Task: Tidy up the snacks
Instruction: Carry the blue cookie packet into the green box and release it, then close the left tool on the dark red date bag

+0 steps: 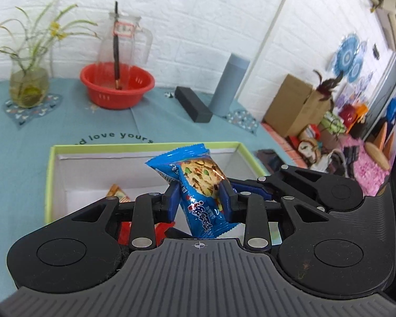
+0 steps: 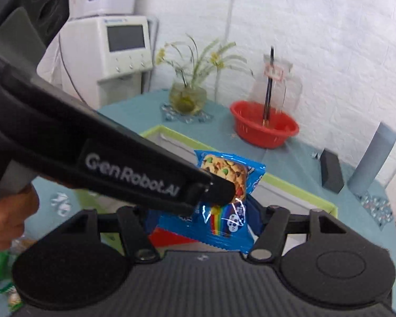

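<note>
Left hand-held gripper (image 1: 199,194) is clamped on a blue foil cookie packet (image 1: 198,187) above the green-rimmed white cardboard box (image 1: 48,174). Only the right wrist view shows the right hand-held gripper (image 2: 203,219) closed on a second blue packet (image 2: 224,222), with a bare hand (image 2: 5,216) at left.

One box (image 1: 50,182), two blue packets (image 1: 198,192) (both gripped), one basin (image 1: 116,84)
</note>
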`<state>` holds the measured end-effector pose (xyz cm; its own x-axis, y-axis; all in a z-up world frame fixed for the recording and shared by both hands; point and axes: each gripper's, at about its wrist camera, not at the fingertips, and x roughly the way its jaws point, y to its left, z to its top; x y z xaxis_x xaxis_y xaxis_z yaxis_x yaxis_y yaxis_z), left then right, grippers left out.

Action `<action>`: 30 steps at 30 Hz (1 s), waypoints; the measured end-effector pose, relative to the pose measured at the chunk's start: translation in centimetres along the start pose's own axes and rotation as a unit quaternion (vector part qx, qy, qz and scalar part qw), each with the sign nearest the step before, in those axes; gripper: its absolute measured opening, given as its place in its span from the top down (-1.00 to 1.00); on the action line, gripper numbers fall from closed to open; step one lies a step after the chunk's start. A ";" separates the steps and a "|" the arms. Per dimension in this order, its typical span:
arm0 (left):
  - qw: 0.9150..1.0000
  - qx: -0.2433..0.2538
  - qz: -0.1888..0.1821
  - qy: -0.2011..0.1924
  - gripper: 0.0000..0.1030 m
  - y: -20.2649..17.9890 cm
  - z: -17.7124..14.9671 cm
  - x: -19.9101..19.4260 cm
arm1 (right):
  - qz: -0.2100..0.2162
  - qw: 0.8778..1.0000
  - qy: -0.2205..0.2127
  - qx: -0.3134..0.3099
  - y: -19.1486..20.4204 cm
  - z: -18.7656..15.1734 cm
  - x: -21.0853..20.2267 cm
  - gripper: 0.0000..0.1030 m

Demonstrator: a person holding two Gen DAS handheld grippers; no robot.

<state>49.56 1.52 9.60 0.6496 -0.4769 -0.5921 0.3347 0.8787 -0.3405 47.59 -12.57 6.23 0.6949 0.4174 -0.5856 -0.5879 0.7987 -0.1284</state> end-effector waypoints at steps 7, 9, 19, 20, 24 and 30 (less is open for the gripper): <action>0.997 0.021 0.060 -0.034 -0.17 1.0 -1.5 -0.9 | -0.016 0.999 -0.038 0.012 -1.2 -1.7 -2.7 -0.81; 0.997 0.027 0.057 -0.054 -0.32 0.3 -2.3 -3.7 | -0.014 0.998 -0.064 0.016 -0.8 -1.9 -5.5 -0.81; 0.995 0.056 -0.021 -0.079 -0.49 -6.5 -13.0 -14.8 | 0.016 0.993 -0.107 0.043 7.1 -10.6 -19.0 -0.99; 0.996 0.055 -0.032 -0.069 -0.49 -7.0 -14.5 -15.0 | 0.013 0.994 -0.099 0.049 8.0 -12.1 -19.8 -0.99; 0.997 0.038 -0.061 -0.017 -0.49 -8.4 -19.7 -14.4 | 0.000 0.994 -0.051 0.099 9.8 -17.9 -21.6 -0.99; 0.994 0.004 -0.091 0.059 -0.38 -9.4 -23.6 -10.4 | -0.014 0.987 0.005 0.159 9.6 -22.8 -20.8 -0.99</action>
<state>23.51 -2.33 1.74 0.4928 -0.6269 -0.6034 0.4450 0.7775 -0.4444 18.00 -23.49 -1.07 0.7039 0.3898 -0.5938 -0.4069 0.9065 0.1127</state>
